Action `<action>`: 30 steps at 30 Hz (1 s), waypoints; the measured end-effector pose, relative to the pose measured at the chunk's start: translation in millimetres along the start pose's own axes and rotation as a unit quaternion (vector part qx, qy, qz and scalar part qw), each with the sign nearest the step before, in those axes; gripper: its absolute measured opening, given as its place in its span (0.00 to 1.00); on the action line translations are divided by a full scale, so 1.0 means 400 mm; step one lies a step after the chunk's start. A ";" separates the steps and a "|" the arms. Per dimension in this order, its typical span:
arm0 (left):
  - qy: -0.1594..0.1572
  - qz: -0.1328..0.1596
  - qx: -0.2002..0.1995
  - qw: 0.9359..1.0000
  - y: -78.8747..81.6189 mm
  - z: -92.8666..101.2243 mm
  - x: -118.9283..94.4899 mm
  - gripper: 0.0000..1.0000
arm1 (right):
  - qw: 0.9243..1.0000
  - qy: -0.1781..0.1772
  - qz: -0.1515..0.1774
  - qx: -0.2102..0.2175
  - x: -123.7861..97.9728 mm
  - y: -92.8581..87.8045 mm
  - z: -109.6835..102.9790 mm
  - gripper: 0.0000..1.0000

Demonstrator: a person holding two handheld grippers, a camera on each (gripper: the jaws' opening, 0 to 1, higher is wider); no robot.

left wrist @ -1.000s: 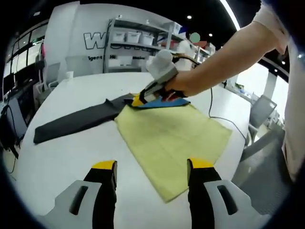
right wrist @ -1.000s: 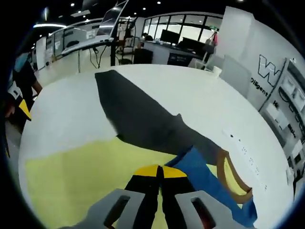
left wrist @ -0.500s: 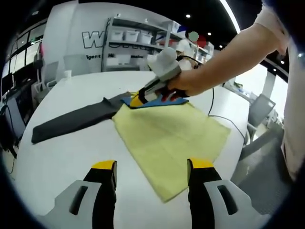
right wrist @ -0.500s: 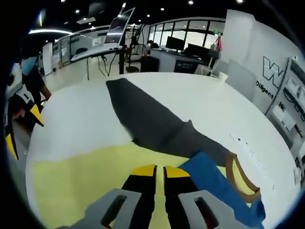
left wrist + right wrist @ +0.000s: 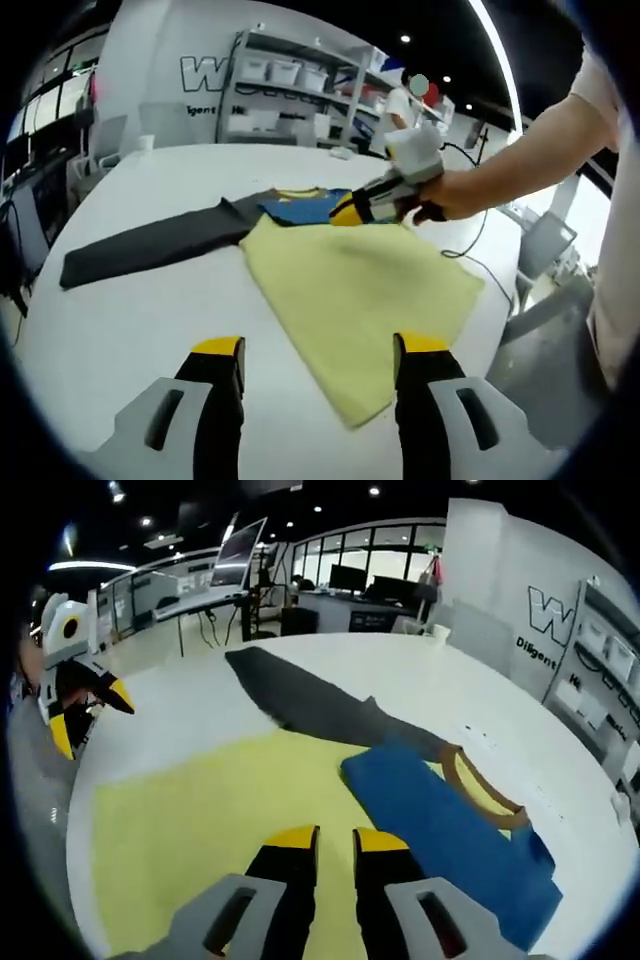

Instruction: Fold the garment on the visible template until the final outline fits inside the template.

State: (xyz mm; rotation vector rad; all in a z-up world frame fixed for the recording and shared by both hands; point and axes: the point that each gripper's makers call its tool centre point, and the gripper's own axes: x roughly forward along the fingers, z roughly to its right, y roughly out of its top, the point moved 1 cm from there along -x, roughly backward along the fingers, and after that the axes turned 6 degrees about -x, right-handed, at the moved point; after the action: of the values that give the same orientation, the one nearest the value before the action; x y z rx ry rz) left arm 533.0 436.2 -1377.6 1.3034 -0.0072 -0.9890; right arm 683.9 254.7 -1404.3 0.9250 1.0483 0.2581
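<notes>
On the white round worktop (image 5: 120, 330), left gripper view: we see the yellow rectangular template sheet (image 5: 360, 300) with the blue-and-yellow shirt with a long dark sleeve (image 5: 150, 245) at its far edge, sleeve well off it. Left gripper (image 5: 318, 350) wide open, empty.
Right gripper view: right gripper (image 5: 323, 840) slightly parted, holding nothing, over the template. We judge most folding remains.

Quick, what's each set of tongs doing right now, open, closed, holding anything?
Left tongs: open, holding nothing, above the table.
Right tongs: slightly open, holding nothing, over the yellow template.
</notes>
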 end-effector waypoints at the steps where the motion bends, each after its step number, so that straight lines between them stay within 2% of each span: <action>1: 0.001 0.000 -0.005 1.000 0.003 -0.009 0.003 0.57 | 1.000 -0.001 0.004 0.006 -0.009 -0.003 0.001 0.09; 12: 0.017 0.002 -0.028 0.999 0.043 -0.109 0.024 0.57 | 0.998 -0.017 0.019 0.049 -0.094 -0.056 0.009 0.18; 17: 0.031 0.013 -0.057 0.998 0.067 -0.166 0.031 0.56 | 0.997 -0.026 0.028 0.068 -0.120 -0.066 0.007 0.19; 26: 0.074 0.051 -0.124 0.988 0.115 -0.306 0.035 0.55 | 0.995 -0.037 0.028 0.090 -0.161 -0.107 -0.004 0.20; 30: 0.104 0.070 -0.154 0.980 0.131 -0.389 0.026 0.53 | 0.994 -0.044 0.031 0.099 -0.177 -0.114 -0.006 0.20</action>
State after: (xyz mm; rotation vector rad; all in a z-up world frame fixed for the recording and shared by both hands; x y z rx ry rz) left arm 651.1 549.7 -1391.4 1.0995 0.2055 -0.6987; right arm 635.2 186.5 -1394.9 1.1390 0.9770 0.1652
